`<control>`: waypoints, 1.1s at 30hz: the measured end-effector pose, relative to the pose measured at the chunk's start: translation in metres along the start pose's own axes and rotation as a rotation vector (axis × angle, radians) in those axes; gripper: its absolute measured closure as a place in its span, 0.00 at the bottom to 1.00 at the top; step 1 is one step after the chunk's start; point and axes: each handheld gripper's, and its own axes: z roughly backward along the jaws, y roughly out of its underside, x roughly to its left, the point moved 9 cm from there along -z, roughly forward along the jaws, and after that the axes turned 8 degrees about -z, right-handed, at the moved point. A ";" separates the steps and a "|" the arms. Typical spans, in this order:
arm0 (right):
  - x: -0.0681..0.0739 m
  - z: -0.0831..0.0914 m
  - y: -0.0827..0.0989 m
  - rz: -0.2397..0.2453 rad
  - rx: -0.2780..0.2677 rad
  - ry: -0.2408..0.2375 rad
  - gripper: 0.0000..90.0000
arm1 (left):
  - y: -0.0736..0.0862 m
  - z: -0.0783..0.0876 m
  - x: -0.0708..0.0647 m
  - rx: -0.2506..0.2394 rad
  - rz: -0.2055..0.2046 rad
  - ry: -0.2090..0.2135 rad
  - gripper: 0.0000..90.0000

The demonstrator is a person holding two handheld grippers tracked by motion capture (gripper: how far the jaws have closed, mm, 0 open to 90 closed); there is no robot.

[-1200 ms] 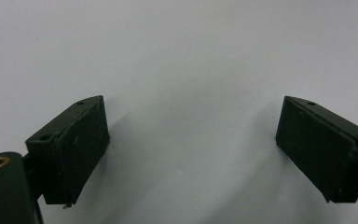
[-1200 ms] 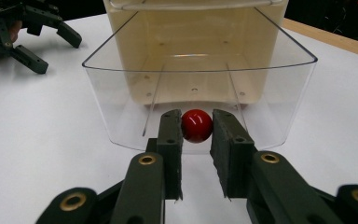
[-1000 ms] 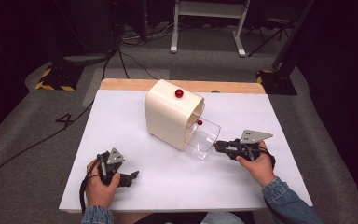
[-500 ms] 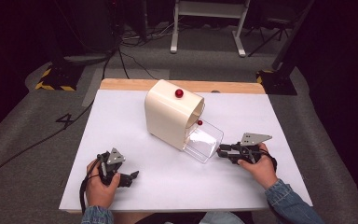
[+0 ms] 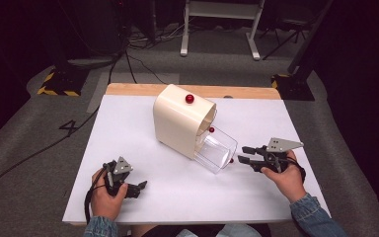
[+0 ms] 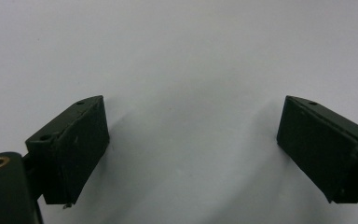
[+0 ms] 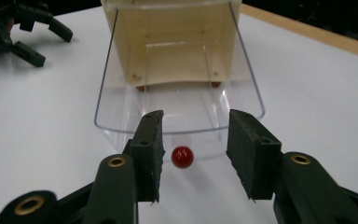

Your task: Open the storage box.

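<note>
- Dark floor with cables lies all around my white desk (image 5: 128, 133) in the high view. On it sits a cream box (image 5: 180, 123) with a red knob (image 5: 189, 98) on top. A see-through drawer (image 5: 216, 152) sticks out of its front, pulled open toward my right claw (image 5: 243, 154). That claw sits just beside the drawer front, a little open, with nothing in it. Its jaws have just been opening, so I think I have let go of the drawer handle. My left claw (image 5: 139, 187) rests low on the desk, well apart from the box.
- White desk top lies under my left claw (image 6: 191, 140) in the left gripper view. Its jaws stand wide open and hold nothing.
- My right claw (image 7: 195, 140) in the right gripper view shows a small red ball handle (image 7: 182, 157) on the drawer front (image 7: 179, 126), between the jaws but not pinched. The drawer looks clear, shiny and empty. To do this well, I should back away straight and slowly, so I don't bump the ball or push the drawer shut.
</note>
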 end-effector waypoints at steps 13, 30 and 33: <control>0.012 -0.021 -0.062 0.050 -0.054 -0.025 0.63 | 0.000 0.000 0.000 -0.001 0.000 0.000 0.10; 0.022 -0.064 -0.090 0.054 -0.111 -0.099 0.65 | 0.000 0.000 -0.001 -0.007 0.001 -0.002 0.10; 0.024 -0.073 -0.090 0.058 -0.107 -0.101 0.65 | 0.000 0.000 -0.001 -0.007 0.002 -0.003 0.10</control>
